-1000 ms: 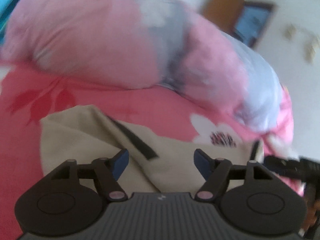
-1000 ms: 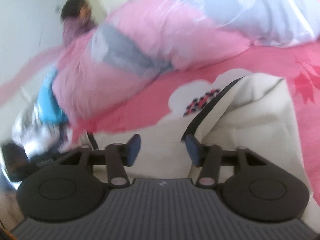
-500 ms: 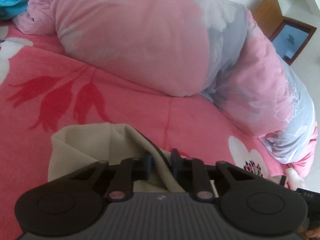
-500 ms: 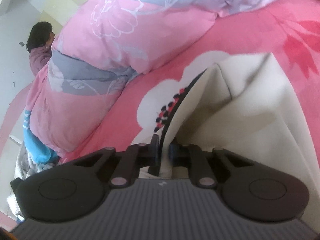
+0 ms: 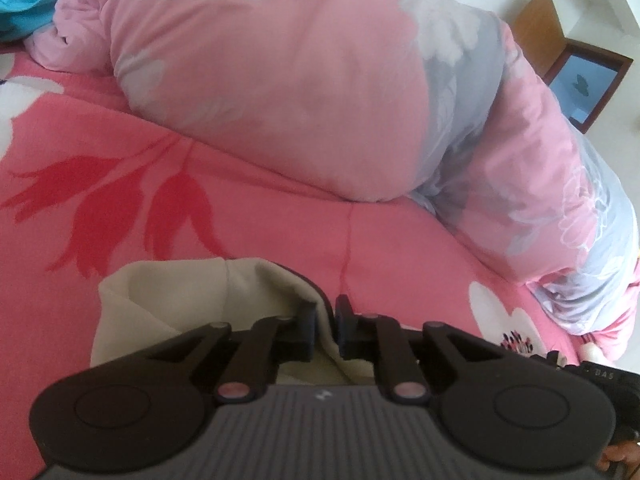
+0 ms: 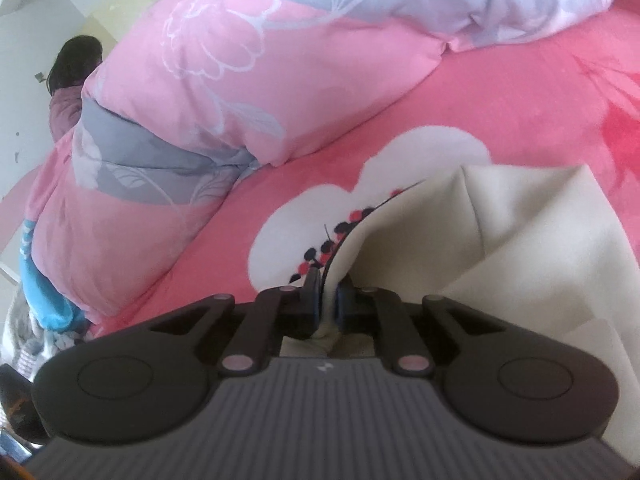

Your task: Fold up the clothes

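Note:
A beige garment [image 5: 180,296] with a dark trim edge lies bunched on the pink flowered bedsheet [image 5: 80,160]. My left gripper [image 5: 325,320] pinches a fold of its trimmed edge between the pads; the jaws are easing open slightly, with the cloth still between them. In the right wrist view the same beige garment [image 6: 500,240] rises in a ridge from the right gripper [image 6: 329,292]. That gripper clamps the dark-edged hem, its jaws also opening a little around the cloth. The garment's lower part is hidden behind both gripper bodies.
A bulky pink and grey duvet [image 5: 280,80] lies rolled along the far side of the bed, also the duvet [image 6: 180,100]. A person [image 6: 72,80] is at the far left. A wooden framed picture [image 5: 580,80] leans on the wall. Blue cloth [image 5: 24,0] sits top left.
A second ago both grippers stood open above the garment. They have since come down and closed on its dark-trimmed edge, lifting the fabric into folds.

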A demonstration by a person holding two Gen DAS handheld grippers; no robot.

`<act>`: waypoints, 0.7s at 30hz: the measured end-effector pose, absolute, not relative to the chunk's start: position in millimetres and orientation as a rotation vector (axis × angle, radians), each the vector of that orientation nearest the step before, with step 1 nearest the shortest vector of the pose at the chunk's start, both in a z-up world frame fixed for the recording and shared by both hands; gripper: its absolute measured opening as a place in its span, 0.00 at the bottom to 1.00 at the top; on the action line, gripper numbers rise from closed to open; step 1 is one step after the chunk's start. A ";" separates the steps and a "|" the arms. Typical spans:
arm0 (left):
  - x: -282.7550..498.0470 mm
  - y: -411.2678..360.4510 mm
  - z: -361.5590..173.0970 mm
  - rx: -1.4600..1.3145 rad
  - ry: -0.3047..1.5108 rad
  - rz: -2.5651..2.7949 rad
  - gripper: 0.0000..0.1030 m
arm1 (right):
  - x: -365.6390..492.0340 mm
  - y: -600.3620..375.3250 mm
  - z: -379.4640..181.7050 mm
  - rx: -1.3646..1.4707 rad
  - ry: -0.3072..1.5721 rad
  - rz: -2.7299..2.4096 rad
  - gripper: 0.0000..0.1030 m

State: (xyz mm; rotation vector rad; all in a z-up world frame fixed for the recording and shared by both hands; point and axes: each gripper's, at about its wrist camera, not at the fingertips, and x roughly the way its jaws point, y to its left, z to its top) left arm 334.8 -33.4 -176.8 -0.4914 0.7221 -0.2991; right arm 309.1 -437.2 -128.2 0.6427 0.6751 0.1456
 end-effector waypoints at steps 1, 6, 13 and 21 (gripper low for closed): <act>332.1 -31.1 -175.3 -0.498 0.731 -0.311 0.29 | 306.4 -438.5 -126.3 0.650 0.683 0.144 0.17; 305.1 -21.6 -160.5 -0.579 0.745 -0.401 0.63 | 274.4 -449.8 -118.0 0.769 0.685 0.198 0.44; 297.9 -44.8 -160.1 -0.650 0.902 -0.575 0.62 | 256.6 -440.0 -125.0 0.894 0.811 0.298 0.47; 299.7 -72.8 -170.0 -0.595 0.887 -0.594 0.09 | 257.0 -414.6 -124.4 0.817 0.797 0.333 0.11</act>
